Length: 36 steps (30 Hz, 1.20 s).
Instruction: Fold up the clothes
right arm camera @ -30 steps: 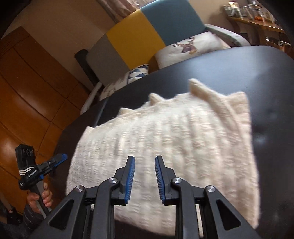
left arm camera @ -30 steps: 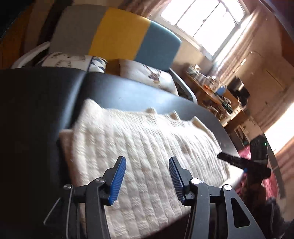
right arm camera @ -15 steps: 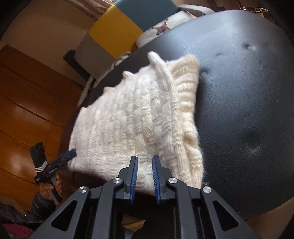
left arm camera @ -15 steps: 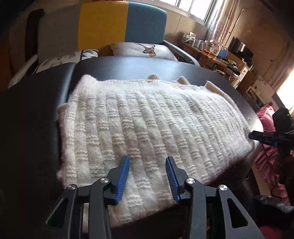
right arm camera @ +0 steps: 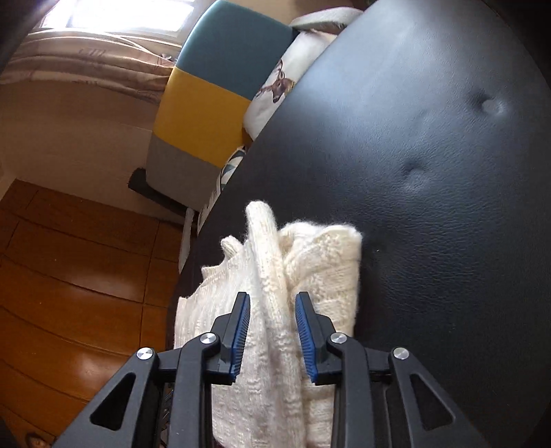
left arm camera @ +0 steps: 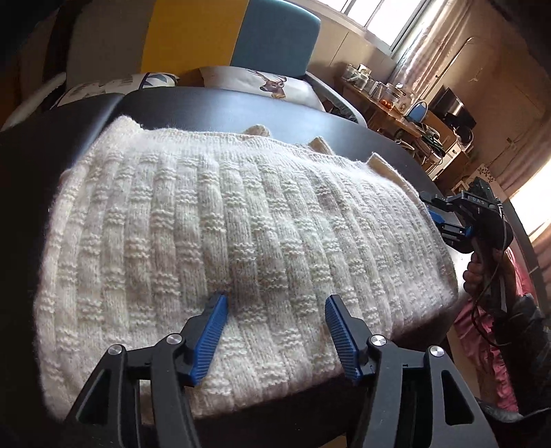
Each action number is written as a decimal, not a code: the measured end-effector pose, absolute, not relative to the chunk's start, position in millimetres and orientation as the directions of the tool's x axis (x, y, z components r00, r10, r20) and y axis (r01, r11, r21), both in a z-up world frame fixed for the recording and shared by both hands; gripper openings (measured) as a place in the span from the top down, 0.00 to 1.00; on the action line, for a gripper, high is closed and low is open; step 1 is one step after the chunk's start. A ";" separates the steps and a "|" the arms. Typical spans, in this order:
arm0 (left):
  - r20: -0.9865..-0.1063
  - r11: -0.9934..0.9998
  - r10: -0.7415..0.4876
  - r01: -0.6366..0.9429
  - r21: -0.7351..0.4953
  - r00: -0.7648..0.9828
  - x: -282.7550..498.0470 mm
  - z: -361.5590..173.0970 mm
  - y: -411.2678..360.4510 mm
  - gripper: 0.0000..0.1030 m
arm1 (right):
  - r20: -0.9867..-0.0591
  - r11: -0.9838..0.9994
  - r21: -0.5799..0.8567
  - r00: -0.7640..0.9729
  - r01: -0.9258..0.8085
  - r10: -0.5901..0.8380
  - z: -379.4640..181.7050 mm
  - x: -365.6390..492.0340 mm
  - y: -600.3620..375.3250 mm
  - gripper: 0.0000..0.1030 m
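Your left hand-held gripper (left arm camera: 275,310) had just been opening, jaws wide above the folded cream knit sweater (left arm camera: 224,220) on the black padded surface (left arm camera: 241,110). Your right hand-held gripper (right arm camera: 272,310) stood part-open, jaws widening, straddling the sweater's edge fold.

You are working in a lived-in home, a sitting room by the look of it. Behind the black padded leather surface (left arm camera: 241,113) stands a sofa with a backrest (left arm camera: 193,34) in grey, yellow and teal blocks, carrying a deer-print cushion (left arm camera: 268,84) and a second cushion with blue triangles (left arm camera: 120,84). A sunlit window (left arm camera: 382,17) with a pale curtain (left arm camera: 434,58) lights a cluttered wooden side table (left arm camera: 389,107) holding jars and small household things. Polished wooden panelling (right arm camera: 69,275) fills the other side.
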State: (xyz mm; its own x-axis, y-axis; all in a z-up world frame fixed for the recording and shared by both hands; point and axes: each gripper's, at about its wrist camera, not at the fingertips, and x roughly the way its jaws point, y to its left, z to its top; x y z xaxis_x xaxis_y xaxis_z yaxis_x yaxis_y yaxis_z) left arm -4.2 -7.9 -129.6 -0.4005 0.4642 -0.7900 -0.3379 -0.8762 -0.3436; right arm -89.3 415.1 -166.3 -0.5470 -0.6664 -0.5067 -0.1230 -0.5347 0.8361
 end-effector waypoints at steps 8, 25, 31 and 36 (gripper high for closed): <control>-0.784 -0.866 0.475 -0.372 -0.335 -0.400 0.4 -133.9 1.2 0.29 | -0.734 -0.855 0.515 -0.486 0.059 -0.475 -107.5 -76.9 352.5 0.95; -0.754 -0.837 0.533 -0.373 -0.402 -0.383 -1.6 -135.5 -1.8 0.18 | -0.815 -0.970 0.243 -0.538 0.019 -0.215 -93.7 -71.7 357.5 0.90; -0.749 -0.834 0.536 -0.383 -0.398 -0.389 1.7 -135.9 -1.8 0.17 | -0.851 -0.964 0.265 -0.465 0.022 -0.245 -104.4 -86.0 340.8 0.87; -0.748 -0.830 0.540 -0.388 -0.400 -0.386 4.2 -136.3 -1.9 0.17 | -0.896 -0.974 0.223 -0.401 -0.036 -0.191 -123.4 -96.3 341.0 0.91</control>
State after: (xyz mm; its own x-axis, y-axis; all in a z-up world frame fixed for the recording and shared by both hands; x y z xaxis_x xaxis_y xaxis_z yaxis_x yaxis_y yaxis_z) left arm 4.2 -1.9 -136.3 -0.3858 0.5404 -0.7478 -0.3880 -0.8304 -0.3999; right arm -96.3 341.0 -123.4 -0.4014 -0.1907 -0.8958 -0.0357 -0.9741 0.2233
